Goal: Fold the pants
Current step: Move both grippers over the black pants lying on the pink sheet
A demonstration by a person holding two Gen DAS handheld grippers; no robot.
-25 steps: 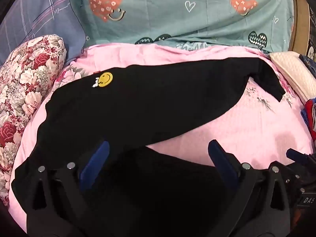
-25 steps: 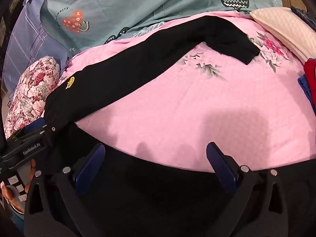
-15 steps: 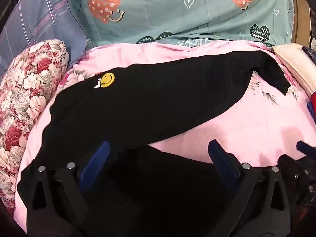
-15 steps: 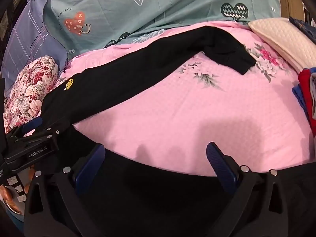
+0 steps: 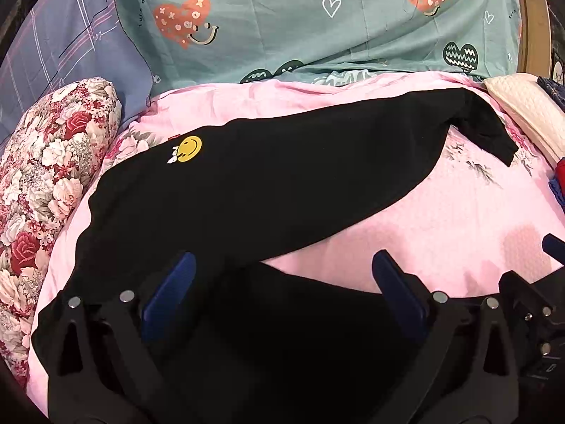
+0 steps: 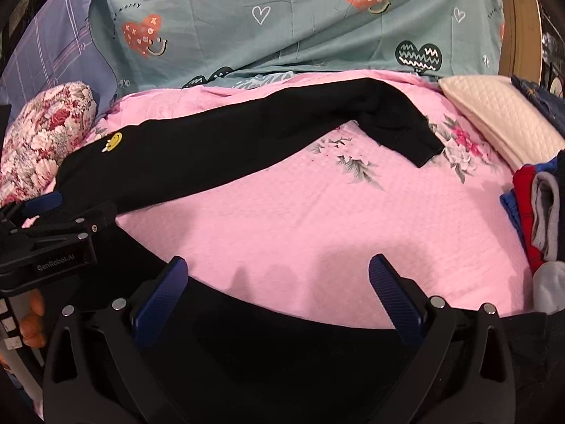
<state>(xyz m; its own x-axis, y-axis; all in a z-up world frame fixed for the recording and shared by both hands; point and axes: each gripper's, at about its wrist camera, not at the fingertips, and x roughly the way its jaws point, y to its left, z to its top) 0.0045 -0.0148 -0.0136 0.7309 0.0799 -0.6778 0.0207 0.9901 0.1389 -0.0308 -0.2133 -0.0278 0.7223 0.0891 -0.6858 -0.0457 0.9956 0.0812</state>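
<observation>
Black pants (image 5: 282,190) spread on pink bedspread (image 6: 300,219), hand-held grippers parted

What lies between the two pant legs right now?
Only bare pink bedsheet between the far leg and the near leg of the black pants, clearest in the right wrist view.
</observation>
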